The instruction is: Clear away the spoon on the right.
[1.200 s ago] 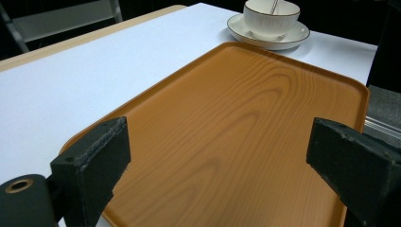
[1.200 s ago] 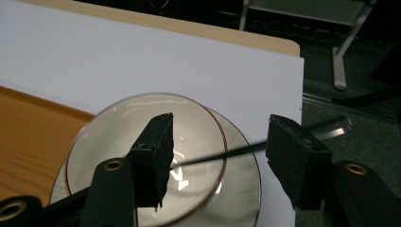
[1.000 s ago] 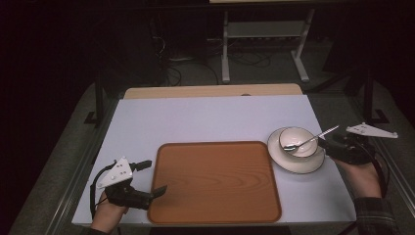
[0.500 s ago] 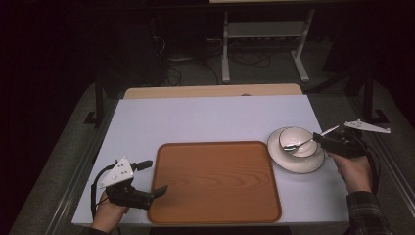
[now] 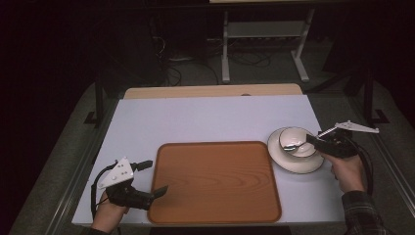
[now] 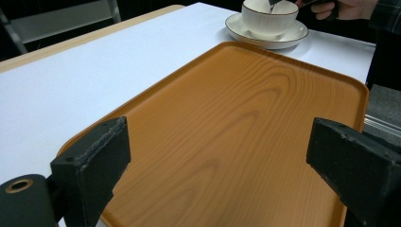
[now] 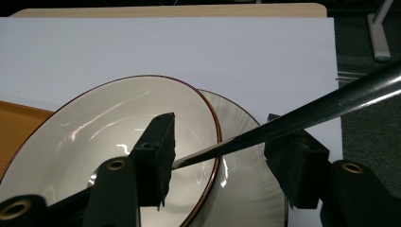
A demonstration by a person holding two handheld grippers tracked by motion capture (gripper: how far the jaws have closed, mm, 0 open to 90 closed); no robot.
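The cup sits on its saucer at the right side of the worktop, just beside the right edge of the wooden tray, and a metal spoon lies slanted across it with its bowl end down inside the cup and its handle rising over the rim. The right gripper is at the cup's rim; its jaws have just been closing and stand about half apart with the spoon's handle running between them, one of its fingers dipping inside the cup, and from this angle I cannot quite tell whether the pads press the handle or merely flank it. The spoon should be light, stiff and smooth, so it will want to pivot or slip under a loose pinch; the best hold is probably on the flat of the handle, just above the rim, squeezed across its width. The cup and saucer look like glazed ceramic: hard, slick and breakable, and the cup rests loose on the saucer, so any sideways tug on the spoon could rattle or tip it. The left gripper hangs over the tray's near left corner, jaws wide apart with nothing between them.
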